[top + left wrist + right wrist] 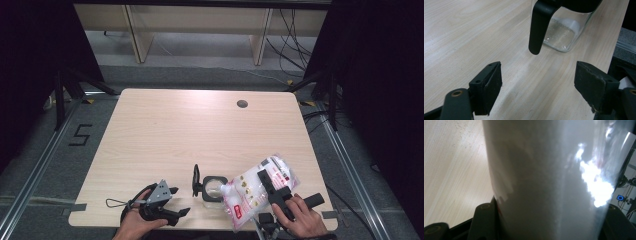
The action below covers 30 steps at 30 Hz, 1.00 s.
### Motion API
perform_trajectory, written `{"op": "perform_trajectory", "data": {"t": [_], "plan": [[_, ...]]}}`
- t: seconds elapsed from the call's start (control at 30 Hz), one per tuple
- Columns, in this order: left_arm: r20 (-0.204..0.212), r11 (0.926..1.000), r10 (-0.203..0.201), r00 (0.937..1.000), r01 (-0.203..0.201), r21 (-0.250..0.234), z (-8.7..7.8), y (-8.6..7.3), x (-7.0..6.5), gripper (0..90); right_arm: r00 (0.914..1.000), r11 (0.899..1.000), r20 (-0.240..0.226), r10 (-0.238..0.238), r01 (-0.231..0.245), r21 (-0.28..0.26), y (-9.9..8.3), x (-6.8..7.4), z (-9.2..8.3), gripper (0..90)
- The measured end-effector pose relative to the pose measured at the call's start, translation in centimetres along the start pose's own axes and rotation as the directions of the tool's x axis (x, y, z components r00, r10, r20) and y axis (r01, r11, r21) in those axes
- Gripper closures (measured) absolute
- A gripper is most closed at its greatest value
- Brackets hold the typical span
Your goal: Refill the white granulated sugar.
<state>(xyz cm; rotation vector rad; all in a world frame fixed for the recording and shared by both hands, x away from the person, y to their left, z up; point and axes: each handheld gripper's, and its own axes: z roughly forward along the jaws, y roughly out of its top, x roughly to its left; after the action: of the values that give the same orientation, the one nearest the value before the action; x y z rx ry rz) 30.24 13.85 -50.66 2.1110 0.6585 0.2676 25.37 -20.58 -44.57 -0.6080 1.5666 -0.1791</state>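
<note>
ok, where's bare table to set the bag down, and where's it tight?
Free: the whole far half of the table, from the cable hole back toward the glass jar, plus the left side beyond the left gripper. Crowded: the near edge, where the jar, the white bag and the right gripper clamped on it sit close together.

High view overlooks the table [165,130]; both gripper views sit close above it.

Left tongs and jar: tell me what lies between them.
Bare tabletop. In the left gripper view the open left tongs face the glass jar, apart from it, with the jar's black lid latch hanging on the near side.
</note>
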Motion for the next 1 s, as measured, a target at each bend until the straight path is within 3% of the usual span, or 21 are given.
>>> {"op": "perform_trajectory", "data": {"t": [0.4,0.43,0.5,0.6,0.77,0.8,0.87,0.9,0.93,1.0], "plan": [[-0.001,1.0000,0.000,1.0000,0.000,-0.002,-0.03,0.01,-0.02,21.8,0.9997,1.000,0.024,-0.011,0.011,0.004,0.00,-0.30,-0.23,44.7],[-0.003,0.9994,-0.033,0.9994,0.033,-0.003,-0.01,-0.04,-0.23,21.8,0.9997,1.000,0.023,-0.010,0.010,0.004,-0.03,-0.27,-0.26,44.7],[0.000,1.0000,0.003,1.0000,-0.003,0.001,-0.02,0.01,0.01,21.8,0.9998,1.000,0.021,-0.003,0.003,0.002,-0.02,-0.21,-0.19,44.7],[0.001,0.9993,-0.036,0.9993,0.036,-0.001,-0.05,-0.04,-0.22,21.8,0.9999,1.000,0.013,-0.009,0.009,0.011,0.20,0.04,-0.17,44.9],[0.000,1.0000,0.000,1.0000,0.000,-0.001,-0.04,0.01,-0.03,21.8,0.9997,1.000,0.026,0.003,-0.003,0.003,0.15,-0.24,-0.30,44.9],[-0.001,0.9995,-0.031,0.9995,0.031,-0.002,-0.02,-0.04,-0.22,21.8,0.9997,1.000,0.024,0.007,-0.007,-0.001,0.12,-0.20,-0.32,45.0],[0.000,1.0000,0.001,1.0000,-0.001,0.000,-0.02,-0.01,0.00,21.8,0.9997,1.000,0.024,0.009,-0.009,0.002,0.14,-0.15,-0.25,45.0],[-0.001,1.0000,-0.003,1.0000,0.003,-0.001,-0.03,-0.01,-0.03,21.8,0.9999,1.000,0.016,0.002,-0.002,0.000,0.17,-0.06,-0.21,45.0],[-0.004,0.9994,-0.035,0.9994,0.035,-0.003,-0.02,-0.06,-0.22,21.8,0.9999,1.000,0.012,0.002,-0.002,0.000,0.18,0.03,-0.21,45.0],[-0.002,0.9995,-0.033,0.9995,0.033,-0.002,0.00,-0.06,-0.19,21.8,1.0000,1.000,0.009,0.001,-0.001,-0.002,0.18,0.05,-0.22,45.0]]}}
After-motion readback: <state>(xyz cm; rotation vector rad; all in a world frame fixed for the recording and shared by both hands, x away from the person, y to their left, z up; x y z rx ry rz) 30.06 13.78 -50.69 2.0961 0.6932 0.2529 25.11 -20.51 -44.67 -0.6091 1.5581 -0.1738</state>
